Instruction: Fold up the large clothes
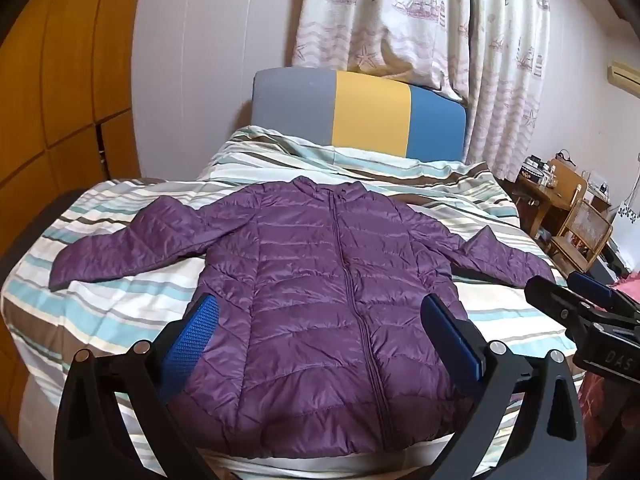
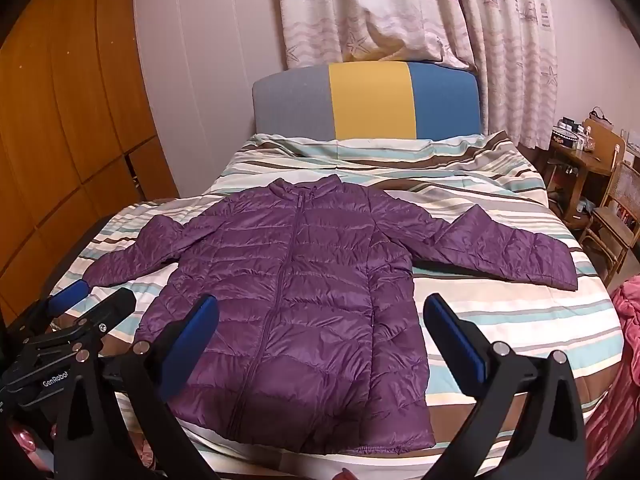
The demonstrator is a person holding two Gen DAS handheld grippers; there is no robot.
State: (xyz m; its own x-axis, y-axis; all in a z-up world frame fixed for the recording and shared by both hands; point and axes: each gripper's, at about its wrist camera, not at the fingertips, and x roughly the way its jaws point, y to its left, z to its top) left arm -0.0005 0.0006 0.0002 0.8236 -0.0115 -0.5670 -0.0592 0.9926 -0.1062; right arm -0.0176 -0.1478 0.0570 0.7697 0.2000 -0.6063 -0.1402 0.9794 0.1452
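Note:
A purple quilted puffer jacket [image 1: 320,292] lies flat and zipped on the striped bed cover, front up, both sleeves spread out to the sides; it also shows in the right wrist view [image 2: 304,292]. My left gripper [image 1: 320,312] is open and empty, held above the jacket's lower half near the foot of the bed. My right gripper [image 2: 320,316] is open and empty, above the jacket's hem area. The right gripper shows at the right edge of the left wrist view [image 1: 576,292]. The left gripper shows at the lower left of the right wrist view [image 2: 96,300].
The bed [image 2: 520,320] has a striped duvet and a grey, yellow and blue headboard [image 2: 368,100]. A wooden wardrobe [image 2: 72,120] stands on the left. A wooden desk and chair [image 2: 600,184] stand on the right. Curtains [image 2: 400,8] hang behind. A pink cloth [image 2: 628,320] lies at the right.

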